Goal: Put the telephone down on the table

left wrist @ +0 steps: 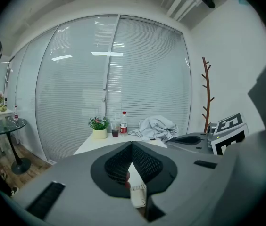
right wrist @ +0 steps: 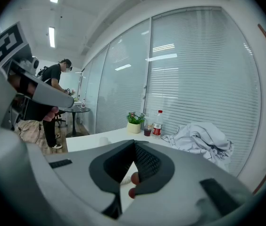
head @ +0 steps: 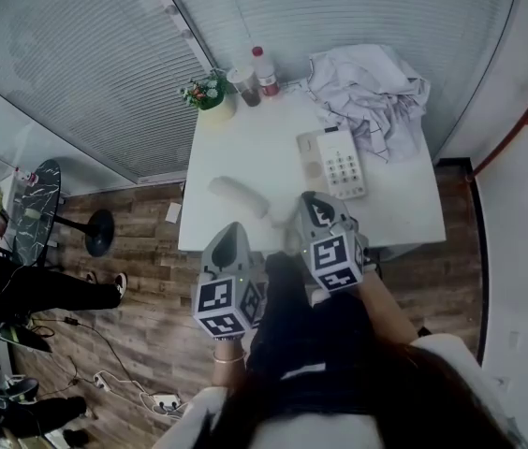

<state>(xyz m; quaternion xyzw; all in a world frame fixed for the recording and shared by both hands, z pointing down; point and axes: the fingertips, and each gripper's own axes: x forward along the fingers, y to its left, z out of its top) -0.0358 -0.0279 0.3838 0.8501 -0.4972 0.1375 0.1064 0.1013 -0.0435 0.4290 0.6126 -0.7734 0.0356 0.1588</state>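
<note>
The white telephone base [head: 339, 162] with its keypad lies on the white table [head: 404, 209], right of centre. Its white handset [head: 239, 195] lies apart from it on the tabletop, near the front edge. Both grippers are held close to the person's body at the table's near side. My left gripper [head: 230, 227] hangs just off the front edge, below the handset, with its jaws together and empty [left wrist: 132, 145]. My right gripper [head: 309, 197] reaches over the front edge between handset and base, jaws also together with nothing held [right wrist: 134, 144].
At the table's far end stand a potted plant [head: 210, 96], a cup of dark drink [head: 244, 86] and a red-capped bottle [head: 264, 71]. A crumpled cloth [head: 367, 92] lies at the far right. A round glass side table [head: 44, 199] and a person stand at the left.
</note>
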